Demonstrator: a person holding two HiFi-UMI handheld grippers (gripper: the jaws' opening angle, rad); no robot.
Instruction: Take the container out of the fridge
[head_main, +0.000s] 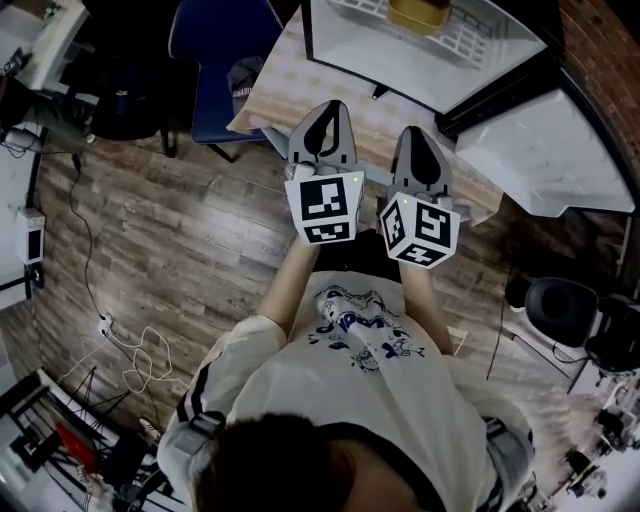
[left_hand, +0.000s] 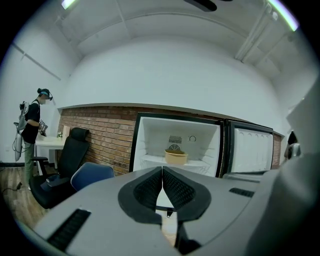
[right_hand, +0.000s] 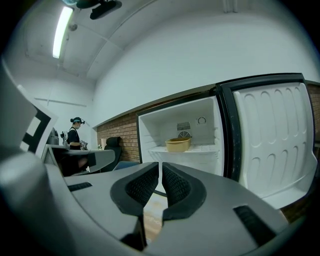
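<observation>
Tan-yellow round shallow container (left_hand: 176, 157) is still to be fetched, and neither pair of tongs has reached it.

The left tongs (left_hand: 162, 172) are closed, their ribbed black pads pressed tip to tip with nothing between them. The right tongs (right_hand: 160, 169) are closed as well, the pads all but meeting, and they too are empty. In the head view the left tongs (head_main: 323, 108) and right tongs (head_main: 418, 132) are held side by side in front of the person's chest. Both point toward the far side, and each carries its cube of square markers at the near end.

Beyond the tips stands the white open fridge (right_hand: 150, 131), its door (right_hand: 272, 140) swung fully out to the right. The container (right_hand: 178, 144) sits upright on the white wire shelf (right_hand: 200, 148) inside the compartment, toward the back wall and just below a round vent. From the head view only its near edge (head_main: 420, 14) shows at the far limit of the picture, on the shelf and well apart from both tongs.

Left of the fridge are a blue moulded chair (left_hand: 92, 175), a black office chair (left_hand: 65, 155) and a red brick wall (left_hand: 100, 135). Another person (left_hand: 31, 125) stands far off at the left. The floor (head_main: 180, 230) is wood plank.

As for progress, the door is already open, so access looks clear. Everything else seems left to do: closing the distance to the shelf, opening one or both tongs, gripping the container's rim or sides, and drawing it out past the shelf edge.
</observation>
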